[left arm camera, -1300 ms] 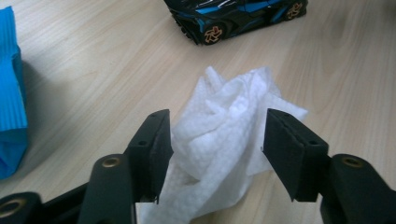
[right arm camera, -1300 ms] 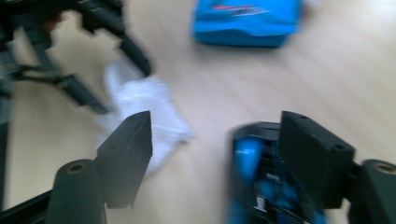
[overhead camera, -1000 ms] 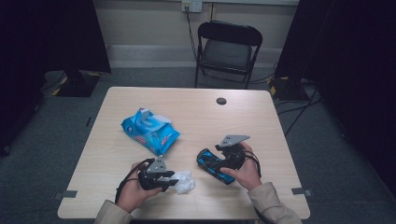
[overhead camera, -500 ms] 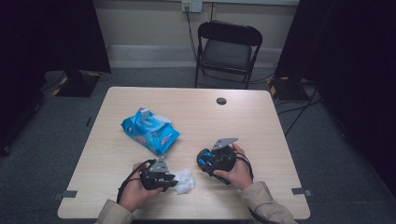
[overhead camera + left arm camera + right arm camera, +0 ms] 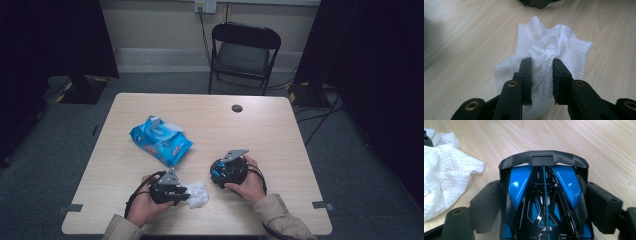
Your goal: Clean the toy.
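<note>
Holding the blue and black toy car point(image 5: 545, 202) by its flanks, the right gripper point(image 5: 230, 171) has its jaws set wide on either side of the body and they have just been closing a little on it; the shell looks glossy and tapered, so I judge it could squirm or pop out if the wipe pushes hard along it. The left gripper point(image 5: 167, 190) has its jaws pinched on a bunched white wet wipe point(image 5: 550, 57), having closed further on it, with much of the cloth hanging loose beyond the tips; that slack could drag on the desk point(image 5: 280, 135) or pull free if it snags on the car's rear wing. Both hands sit low at the near edge of the desk, the left hand point(image 5: 142, 207) lying almost level and pointing right toward the car, the right hand point(image 5: 247, 182) wrapped over its gripper and tipped downward. The blue wipes packet point(image 5: 161, 140) lies well apart, farther up the desk.
</note>
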`<act>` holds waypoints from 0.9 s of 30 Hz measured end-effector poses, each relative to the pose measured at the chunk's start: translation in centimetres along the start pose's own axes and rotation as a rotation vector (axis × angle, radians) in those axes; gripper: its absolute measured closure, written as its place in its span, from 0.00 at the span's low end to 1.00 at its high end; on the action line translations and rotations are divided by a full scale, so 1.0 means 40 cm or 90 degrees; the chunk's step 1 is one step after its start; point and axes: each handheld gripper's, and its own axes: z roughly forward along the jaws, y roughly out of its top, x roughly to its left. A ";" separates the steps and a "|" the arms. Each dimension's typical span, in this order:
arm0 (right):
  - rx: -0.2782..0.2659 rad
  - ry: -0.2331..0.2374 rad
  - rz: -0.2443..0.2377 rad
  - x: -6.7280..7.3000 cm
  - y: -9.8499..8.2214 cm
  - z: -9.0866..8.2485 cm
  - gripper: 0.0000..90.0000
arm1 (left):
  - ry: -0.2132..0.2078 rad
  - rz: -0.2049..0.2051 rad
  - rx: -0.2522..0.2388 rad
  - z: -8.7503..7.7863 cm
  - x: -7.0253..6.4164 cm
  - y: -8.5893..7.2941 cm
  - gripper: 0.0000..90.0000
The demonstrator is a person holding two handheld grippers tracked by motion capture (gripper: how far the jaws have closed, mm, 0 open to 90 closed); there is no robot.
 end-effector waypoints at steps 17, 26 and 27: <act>-0.005 -0.022 0.014 0.007 -0.003 -0.004 0.28 | 0.001 0.000 -0.002 0.000 0.001 -0.003 0.81; -0.009 -0.016 0.038 0.000 -0.002 -0.012 0.28 | -0.001 0.003 0.007 0.001 -0.003 0.003 0.76; -0.013 -0.013 0.038 -0.001 -0.002 -0.015 0.28 | 0.000 0.005 0.009 0.002 -0.004 0.004 0.74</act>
